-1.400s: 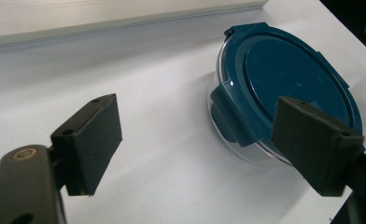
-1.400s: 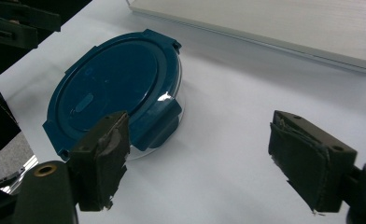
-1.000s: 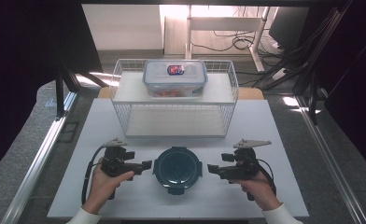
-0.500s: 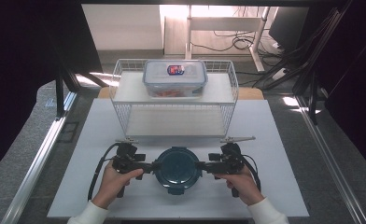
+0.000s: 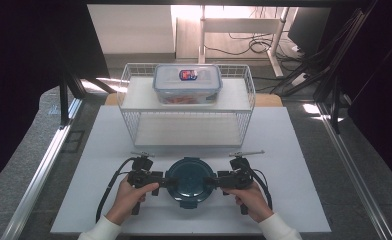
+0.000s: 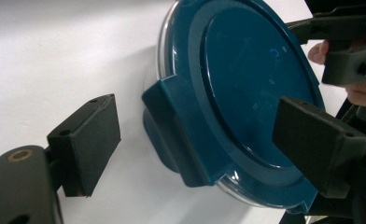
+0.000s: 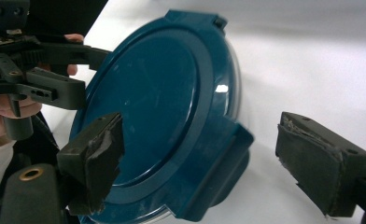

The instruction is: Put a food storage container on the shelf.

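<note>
A round clear container with a dark teal lid sits near the front middle of the white table. My left gripper is at its left side and my right gripper at its right side, both pointing inward. In the left gripper view, the left gripper is open, its jaws standing either side of a lid latch tab. In the right gripper view, the right gripper is open too, straddling the opposite latch tab. Neither pair of jaws presses on the tabs.
Behind the container stands a white wire rack. A clear rectangular lidded box rests on its upper shelf. The table's front edge runs just below the person's hands. A metal rail lines the left side.
Both grippers have moved inward from the container's sides. Their open jaws now sit around the lid's left and right latch tabs. The container has not moved.
</note>
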A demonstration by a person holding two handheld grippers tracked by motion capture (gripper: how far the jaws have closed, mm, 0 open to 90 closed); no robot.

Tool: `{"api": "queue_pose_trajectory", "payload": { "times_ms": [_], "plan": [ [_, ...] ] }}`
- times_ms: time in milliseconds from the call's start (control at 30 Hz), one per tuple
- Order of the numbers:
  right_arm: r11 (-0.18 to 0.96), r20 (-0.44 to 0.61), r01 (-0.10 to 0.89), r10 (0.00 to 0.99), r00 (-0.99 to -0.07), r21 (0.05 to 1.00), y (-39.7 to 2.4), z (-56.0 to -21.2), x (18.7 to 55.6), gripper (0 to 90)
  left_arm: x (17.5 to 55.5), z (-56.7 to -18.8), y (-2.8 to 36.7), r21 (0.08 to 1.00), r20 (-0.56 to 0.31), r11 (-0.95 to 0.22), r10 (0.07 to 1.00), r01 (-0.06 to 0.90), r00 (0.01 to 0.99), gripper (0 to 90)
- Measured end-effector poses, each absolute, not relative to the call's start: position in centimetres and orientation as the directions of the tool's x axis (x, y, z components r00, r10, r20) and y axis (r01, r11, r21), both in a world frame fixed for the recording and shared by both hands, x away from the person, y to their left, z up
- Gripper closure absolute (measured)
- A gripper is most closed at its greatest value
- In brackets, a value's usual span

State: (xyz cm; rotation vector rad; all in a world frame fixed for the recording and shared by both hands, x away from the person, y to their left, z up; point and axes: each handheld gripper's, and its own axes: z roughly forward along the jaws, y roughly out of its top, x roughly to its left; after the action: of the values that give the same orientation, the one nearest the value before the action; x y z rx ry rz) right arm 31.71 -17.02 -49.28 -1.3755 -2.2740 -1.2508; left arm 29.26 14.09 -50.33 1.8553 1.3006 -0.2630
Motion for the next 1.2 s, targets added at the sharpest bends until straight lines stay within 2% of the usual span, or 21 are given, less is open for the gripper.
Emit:
{"api": "queue_pose_trajectory", "payload": {
  "times_ms": [133,333,433,533,667,967,1200],
  "plan": [
    [0.183,0.587,0.829,0.626,-0.513,0.529,-16.9,-49.9,31.7,14.7,29.2,-50.6,13.9,0.494,-0.59,-0.12,0.681,0.861,0.433,15.6],
    [0.173,0.626,0.86,0.619,-0.475,0.481,-16.6,-50.5,31.5,15.8,29.3,-51.3,14.0,0.454,-0.666,-0.085,0.628,0.887,0.401,19.0],
    [0.176,0.644,0.868,0.605,-0.467,0.464,-16.4,-50.7,31.4,21.0,29.3,-51.4,14.0,0.442,-0.689,-0.067,0.613,0.895,0.386,22.8],
    [0.168,0.647,0.87,0.607,-0.462,0.463,-16.2,-50.7,31.2,22.3,29.3,-51.6,14.2,0.429,-0.708,-0.042,0.605,0.902,0.365,25.6],
    [0.11,0.691,0.897,0.599,-0.404,0.429,-16.8,-50.8,31.4,29.0,29.0,-51.5,14.4,0.419,-0.718,-0.027,0.602,0.907,0.349,27.7],
    [0.099,0.691,0.889,0.594,-0.413,0.446,-17.1,-50.3,31.0,33.5,27.7,-50.5,14.7,0.447,-0.72,0.014,0.599,0.894,0.35,38.5],
    [0.087,0.651,0.846,0.599,-0.467,0.526,-17.2,-49.2,30.3,34.4,26.5,-49.2,14.0,0.509,-0.664,-0.002,0.636,0.861,0.394,42.6]
  ]
}}
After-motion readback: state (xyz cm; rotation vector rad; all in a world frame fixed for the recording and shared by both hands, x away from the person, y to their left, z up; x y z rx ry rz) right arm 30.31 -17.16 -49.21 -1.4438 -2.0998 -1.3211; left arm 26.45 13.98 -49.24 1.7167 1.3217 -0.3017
